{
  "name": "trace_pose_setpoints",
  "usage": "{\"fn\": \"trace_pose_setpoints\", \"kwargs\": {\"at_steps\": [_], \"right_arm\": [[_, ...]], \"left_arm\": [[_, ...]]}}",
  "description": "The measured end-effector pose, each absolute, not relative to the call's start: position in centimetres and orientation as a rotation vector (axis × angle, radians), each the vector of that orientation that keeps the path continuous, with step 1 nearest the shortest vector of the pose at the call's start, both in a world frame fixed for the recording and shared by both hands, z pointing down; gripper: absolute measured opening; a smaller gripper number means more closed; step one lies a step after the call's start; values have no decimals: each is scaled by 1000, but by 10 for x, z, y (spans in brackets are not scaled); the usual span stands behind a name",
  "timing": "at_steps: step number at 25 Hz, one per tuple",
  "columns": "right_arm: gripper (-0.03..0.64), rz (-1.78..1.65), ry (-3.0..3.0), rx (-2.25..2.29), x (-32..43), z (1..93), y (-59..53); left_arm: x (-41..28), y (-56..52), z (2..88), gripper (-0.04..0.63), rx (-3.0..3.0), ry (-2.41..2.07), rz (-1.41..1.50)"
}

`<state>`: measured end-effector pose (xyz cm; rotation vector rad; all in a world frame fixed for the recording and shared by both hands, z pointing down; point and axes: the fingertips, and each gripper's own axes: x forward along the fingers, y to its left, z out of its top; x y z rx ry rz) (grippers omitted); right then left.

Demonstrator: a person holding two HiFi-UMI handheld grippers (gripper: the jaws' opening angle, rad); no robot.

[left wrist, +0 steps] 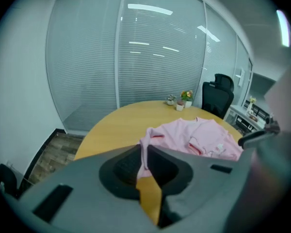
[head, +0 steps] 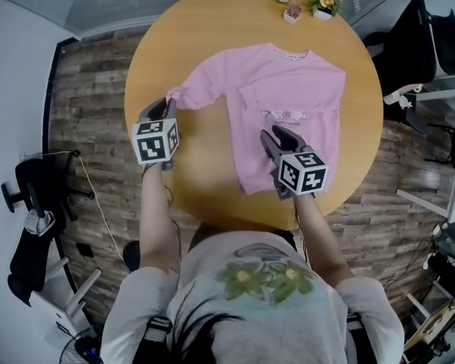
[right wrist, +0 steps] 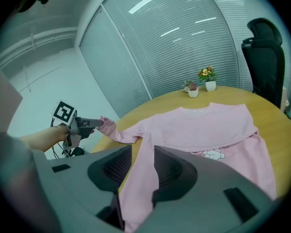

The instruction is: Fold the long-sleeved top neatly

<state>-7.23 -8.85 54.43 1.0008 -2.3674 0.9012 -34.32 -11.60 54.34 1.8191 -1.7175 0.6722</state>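
A pink long-sleeved top (head: 288,105) lies front up on the round wooden table (head: 205,44); its right sleeve looks folded in across the chest. My left gripper (head: 169,105) is at the table's left edge, shut on the cuff of the left sleeve (head: 183,95), which stretches out from the body and is lifted off the wood. In the left gripper view the pink cuff (left wrist: 145,147) is pinched between the jaws. My right gripper (head: 273,136) hovers over the top's lower left part with its jaws apart. In the right gripper view the pink cloth (right wrist: 208,125) shows beyond the gap, and the left gripper (right wrist: 94,124) holds the cuff.
Small potted plants (head: 303,2) stand at the table's far edge. A black office chair (head: 413,44) is to the right, another chair (head: 30,196) on the wood floor to the left. Blinds behind a glass wall lie beyond the table.
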Motion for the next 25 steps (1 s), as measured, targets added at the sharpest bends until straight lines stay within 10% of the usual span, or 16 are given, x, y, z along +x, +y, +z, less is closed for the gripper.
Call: {"fn": "trace_pose_setpoints", "kwargs": {"at_steps": [25], "right_arm": [[155,862,-2451,1075,-39,500,-85]], "left_arm": [[-262,-171,409,41,2573,-1361,1044]]}}
